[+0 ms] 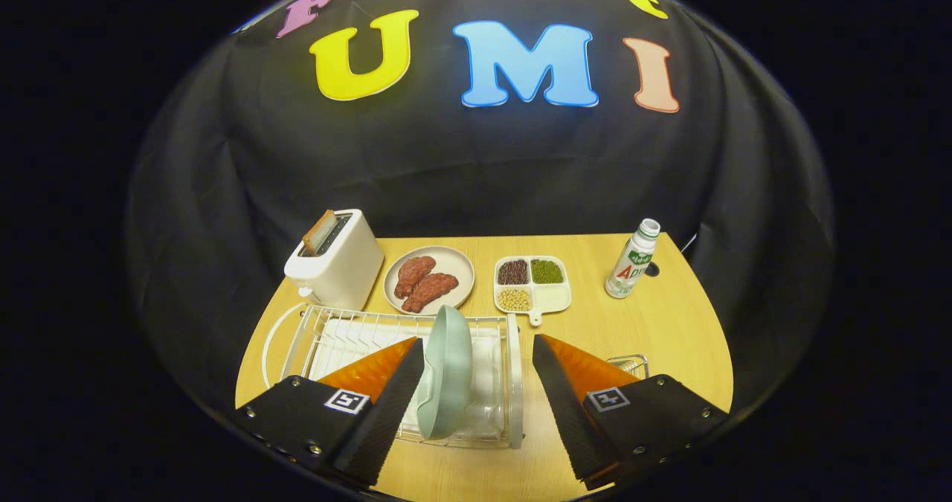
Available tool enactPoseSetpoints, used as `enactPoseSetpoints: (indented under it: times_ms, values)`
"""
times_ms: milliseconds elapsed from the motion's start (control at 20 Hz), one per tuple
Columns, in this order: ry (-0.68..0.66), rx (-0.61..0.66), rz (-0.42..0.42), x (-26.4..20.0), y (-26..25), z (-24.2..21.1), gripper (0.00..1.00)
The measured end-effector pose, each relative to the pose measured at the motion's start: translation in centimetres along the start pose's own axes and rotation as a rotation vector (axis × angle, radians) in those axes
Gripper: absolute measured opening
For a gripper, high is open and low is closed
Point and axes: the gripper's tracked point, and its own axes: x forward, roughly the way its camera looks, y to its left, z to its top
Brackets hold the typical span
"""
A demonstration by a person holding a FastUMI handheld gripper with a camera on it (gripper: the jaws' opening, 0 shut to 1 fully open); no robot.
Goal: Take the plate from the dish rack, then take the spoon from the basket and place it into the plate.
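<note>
While the pale green plate (446, 372) stands on edge in the white dish rack (513, 368) between the wide-open jaws of the gripper (476, 405), it looks stiff, smooth and probably slippery, so pinching its upper rim seems safest.

Counted one pale green plate (446, 372) standing in one dish rack (513, 368), plus one toaster (336, 260) and one bottle (632, 259). There were also one meat plate (429, 280), one divided tray (532, 284) and one wire basket (631, 366). My two fingers (379, 405) sat apart.
</note>
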Motion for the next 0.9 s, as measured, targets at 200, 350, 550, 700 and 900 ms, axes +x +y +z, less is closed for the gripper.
enactPoseSetpoints:
  times_ms: [200,350,550,700,900]
  values:
    - [0.114,-0.010,-0.060,1.8,0.3,-1.6,0.91]
    - [0.159,-0.007,-0.118,2.7,0.4,-2.1,0.85]
    - [0.191,-0.012,-0.176,3.6,1.0,-2.5,0.85]
    - [0.249,-0.042,-0.242,4.5,0.1,-3.6,0.57]
    - [0.317,-0.054,-0.265,5.2,0.5,-4.7,0.20]
